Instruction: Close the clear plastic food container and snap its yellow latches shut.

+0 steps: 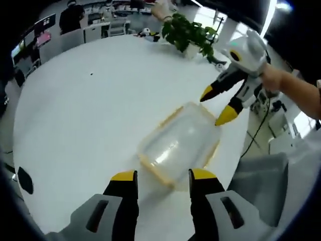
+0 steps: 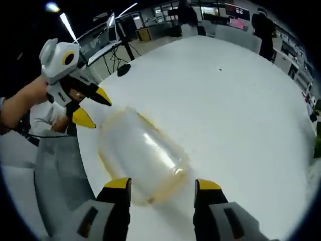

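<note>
Clear plastic container (image 1: 179, 144) with yellow edges lies on the round white table (image 1: 85, 115), long way running from the left gripper (image 1: 161, 176) toward the right gripper (image 1: 216, 106). Both claws are open wide and hold nothing. Desks and a green plant (image 1: 188, 32) stand behind.

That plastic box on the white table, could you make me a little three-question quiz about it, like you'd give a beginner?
1. True or false: the clear food container lies on the round white table.
2. What colour are the container's latches and the tips of both grippers? A. red B. yellow C. blue
3. Fill in: the left gripper and right gripper both have their jaws ____, with nothing held.

Key:
1. True.
2. B.
3. Open; each sits near one end of the container, and the potted plant stands at the far edge of the table.
</note>
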The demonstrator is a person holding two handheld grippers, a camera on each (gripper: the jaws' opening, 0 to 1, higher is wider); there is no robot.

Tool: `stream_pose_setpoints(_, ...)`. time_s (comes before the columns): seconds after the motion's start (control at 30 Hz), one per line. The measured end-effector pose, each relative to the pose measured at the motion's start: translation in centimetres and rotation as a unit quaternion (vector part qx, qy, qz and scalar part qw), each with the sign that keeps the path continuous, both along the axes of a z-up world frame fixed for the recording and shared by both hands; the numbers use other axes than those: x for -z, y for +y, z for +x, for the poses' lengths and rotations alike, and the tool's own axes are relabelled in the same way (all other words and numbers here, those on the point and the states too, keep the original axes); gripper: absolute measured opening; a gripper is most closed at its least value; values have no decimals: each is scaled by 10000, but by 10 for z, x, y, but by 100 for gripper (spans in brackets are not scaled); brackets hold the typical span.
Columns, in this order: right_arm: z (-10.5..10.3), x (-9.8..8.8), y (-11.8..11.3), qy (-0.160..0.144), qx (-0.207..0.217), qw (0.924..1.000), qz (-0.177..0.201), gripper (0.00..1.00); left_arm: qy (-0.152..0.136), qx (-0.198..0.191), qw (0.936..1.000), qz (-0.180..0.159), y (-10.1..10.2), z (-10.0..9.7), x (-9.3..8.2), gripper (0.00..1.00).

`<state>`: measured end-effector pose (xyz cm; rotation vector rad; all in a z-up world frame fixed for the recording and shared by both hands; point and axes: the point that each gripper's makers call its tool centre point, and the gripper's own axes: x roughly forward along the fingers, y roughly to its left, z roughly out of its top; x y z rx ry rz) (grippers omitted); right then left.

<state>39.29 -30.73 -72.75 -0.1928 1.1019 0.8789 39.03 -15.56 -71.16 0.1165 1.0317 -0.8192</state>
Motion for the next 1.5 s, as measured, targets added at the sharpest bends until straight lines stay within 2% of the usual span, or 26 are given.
stream_pose_setpoints(0.07,-1,2,-1,44,74,9999,-51,48,43,-134,9999,37,0,-1,2,38)
stream_pose_setpoints(0.1,-2,4,-2,136,243,9996,-37,48,58,-227,9997,13,0,0,3,38)
stream_pose_setpoints(0.17,-1,5,-1,124,323,9994,30,48,161,-468,9988,-11,0,0,5,38)
stream_pose_setpoints(0.4,-2,9,3,314,904,9950,290,49,240,-806,9964,-64,0,0,10,39)
stream_pose_setpoints(0.5,-2,11,5,385,1015,9933,384,48,308,-910,9953,-113,-1,0,13,39)
stream_pose_setpoints(0.73,-7,14,9,532,1100,9909,557,47,492,-1058,9931,-121,-1,-3,20,40)
stream_pose_setpoints(0.83,-7,16,9,565,1147,9900,588,47,620,-1142,9912,-245,-2,-5,22,40)
stream_pose_setpoints(1.03,-9,16,10,633,1165,9891,642,43,713,-1217,9896,-288,-2,-6,27,39)
stream_pose_setpoints(1.23,-9,18,12,675,1224,9877,697,45,764,-1241,9888,-313,-5,-6,29,39)
stream_pose_setpoints(1.33,-9,18,12,683,1219,9878,690,45,876,-1223,9876,-449,-10,-9,28,33)
stream_pose_setpoints(1.5,-10,18,13,665,1239,9878,669,44,838,-1165,9887,-422,-11,-8,29,32)
